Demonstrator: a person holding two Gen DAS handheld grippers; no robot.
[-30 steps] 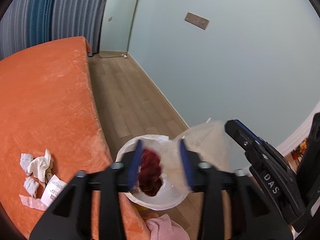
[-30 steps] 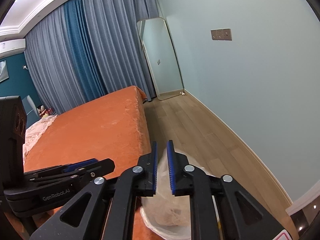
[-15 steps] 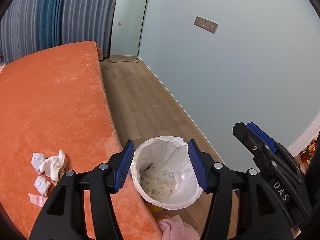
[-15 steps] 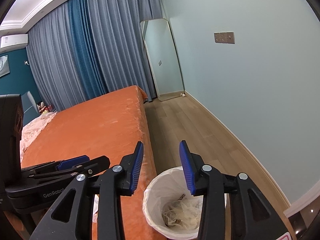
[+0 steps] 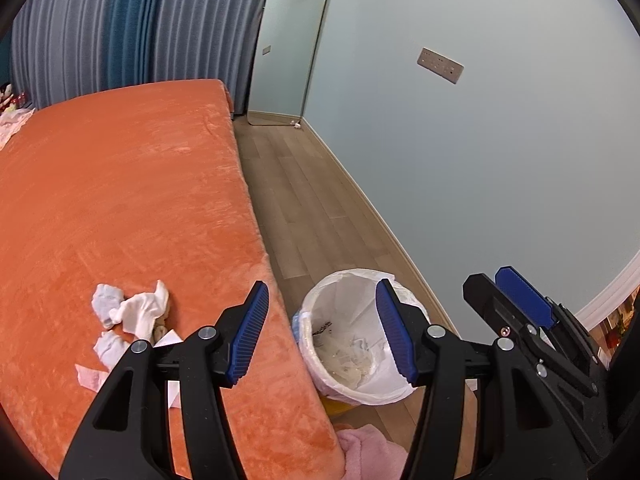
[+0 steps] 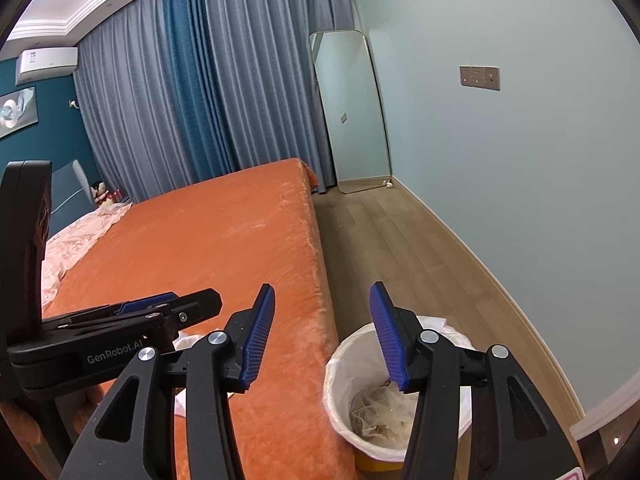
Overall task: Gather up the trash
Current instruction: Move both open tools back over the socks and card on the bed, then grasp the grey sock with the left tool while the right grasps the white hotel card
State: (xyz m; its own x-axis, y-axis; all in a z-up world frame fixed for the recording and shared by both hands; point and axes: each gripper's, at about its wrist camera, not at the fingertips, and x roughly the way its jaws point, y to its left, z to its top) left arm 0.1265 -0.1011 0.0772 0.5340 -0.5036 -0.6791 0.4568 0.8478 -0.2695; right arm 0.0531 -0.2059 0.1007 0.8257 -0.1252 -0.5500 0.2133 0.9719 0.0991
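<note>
A bin lined with a white bag (image 5: 352,344) (image 6: 340,384) stands on the floor against the bed's side, with pale crumpled trash inside. Crumpled white tissues (image 5: 132,312) and paper scraps (image 5: 90,376) lie on the orange bed cover near its edge. My left gripper (image 5: 322,330) hovers open and empty above the bed edge and the bin. My right gripper (image 6: 322,334) is empty, its jaws opening, over the same spot; it shows at the right of the left wrist view (image 5: 516,300). The left gripper (image 6: 160,304) shows at the left of the right wrist view.
The orange bed (image 5: 120,200) (image 6: 208,248) fills the left. A strip of wood floor (image 5: 304,200) runs between bed and pale wall. A tall mirror (image 6: 352,112) leans at the far end by blue curtains (image 6: 192,92). Pink cloth (image 5: 368,452) lies on the floor near the bin.
The red wad and clear plastic by the jaws a second ago are gone, and trash lies in the bin. The right jaws spread from nearly shut. Both grippers drew back towards the bed.
</note>
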